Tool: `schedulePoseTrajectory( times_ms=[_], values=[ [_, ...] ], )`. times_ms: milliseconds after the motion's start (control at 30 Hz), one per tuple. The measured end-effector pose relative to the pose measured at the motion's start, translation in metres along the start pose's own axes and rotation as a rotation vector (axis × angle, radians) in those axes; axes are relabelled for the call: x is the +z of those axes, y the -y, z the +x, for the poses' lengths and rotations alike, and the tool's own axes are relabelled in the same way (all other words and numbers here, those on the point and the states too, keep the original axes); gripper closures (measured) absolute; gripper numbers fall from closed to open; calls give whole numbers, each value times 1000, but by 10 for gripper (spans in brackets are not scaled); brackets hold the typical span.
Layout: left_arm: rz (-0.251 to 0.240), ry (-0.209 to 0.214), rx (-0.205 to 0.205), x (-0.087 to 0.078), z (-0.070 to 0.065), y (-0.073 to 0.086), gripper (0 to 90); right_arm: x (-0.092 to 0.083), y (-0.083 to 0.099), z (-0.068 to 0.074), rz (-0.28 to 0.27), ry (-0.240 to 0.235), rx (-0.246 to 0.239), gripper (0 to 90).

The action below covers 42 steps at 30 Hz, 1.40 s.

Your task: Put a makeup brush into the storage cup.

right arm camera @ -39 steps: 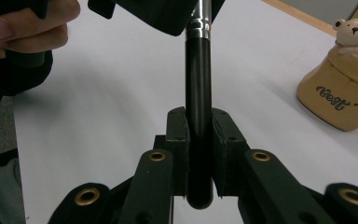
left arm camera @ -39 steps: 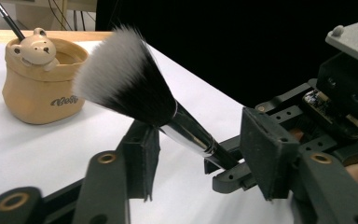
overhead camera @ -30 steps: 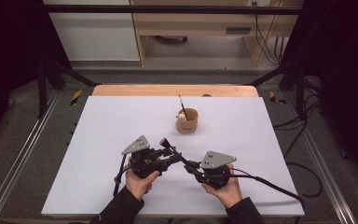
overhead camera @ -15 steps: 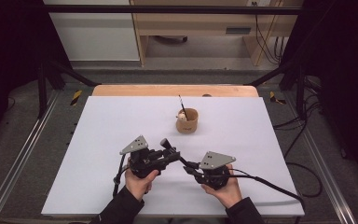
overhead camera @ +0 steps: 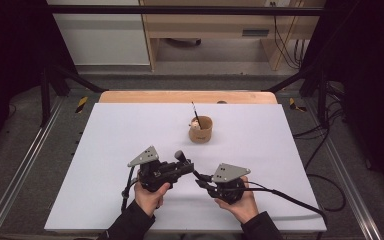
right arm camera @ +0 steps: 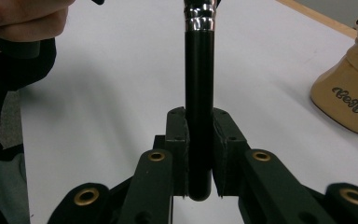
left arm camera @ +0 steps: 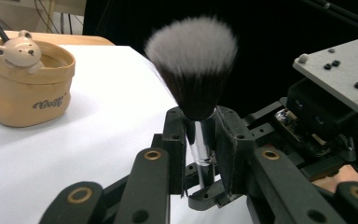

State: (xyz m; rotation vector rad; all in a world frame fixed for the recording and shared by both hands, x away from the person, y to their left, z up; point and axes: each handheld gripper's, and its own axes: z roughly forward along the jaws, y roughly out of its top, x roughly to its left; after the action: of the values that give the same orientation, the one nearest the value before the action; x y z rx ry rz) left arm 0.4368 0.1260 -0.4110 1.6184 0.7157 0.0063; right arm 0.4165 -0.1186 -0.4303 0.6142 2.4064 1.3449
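Both tongs are on one makeup brush (left arm camera: pixel 193 70) low over the white tabletop (overhead camera: pixel 105 150), near its front edge. The right tongs (right arm camera: pixel 199 154) are clamped on the black handle's end, and the left tongs (left arm camera: pixel 200 140) have just been closing and now pinch the silver collar beneath the bristles. It looks like a handover, with one side steadying the brush while the other takes hold. The brush spans the gap between the two hands, its fluffy head poking out past the left tongs. The tan bear cup (overhead camera: pixel 201 129) stands well apart, farther back, with a thin stick standing in it.
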Motion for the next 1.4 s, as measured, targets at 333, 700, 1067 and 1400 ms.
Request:
schedulePoseTrajectory(
  times_ms=[333,700,1067,1400],
  values=[
    [-1,13,6,0,-3,0,768,1,0,1,4,-2,-1,789],
    [26,-33,54,0,-7,-1,771,0,-1,0,8,11,27,684],
    [63,-70,79,5,-12,0,772,-3,-8,1,-23,32,35,557],
    [77,-70,94,9,-16,2,771,-3,-14,3,-46,32,38,663]
  ],
)
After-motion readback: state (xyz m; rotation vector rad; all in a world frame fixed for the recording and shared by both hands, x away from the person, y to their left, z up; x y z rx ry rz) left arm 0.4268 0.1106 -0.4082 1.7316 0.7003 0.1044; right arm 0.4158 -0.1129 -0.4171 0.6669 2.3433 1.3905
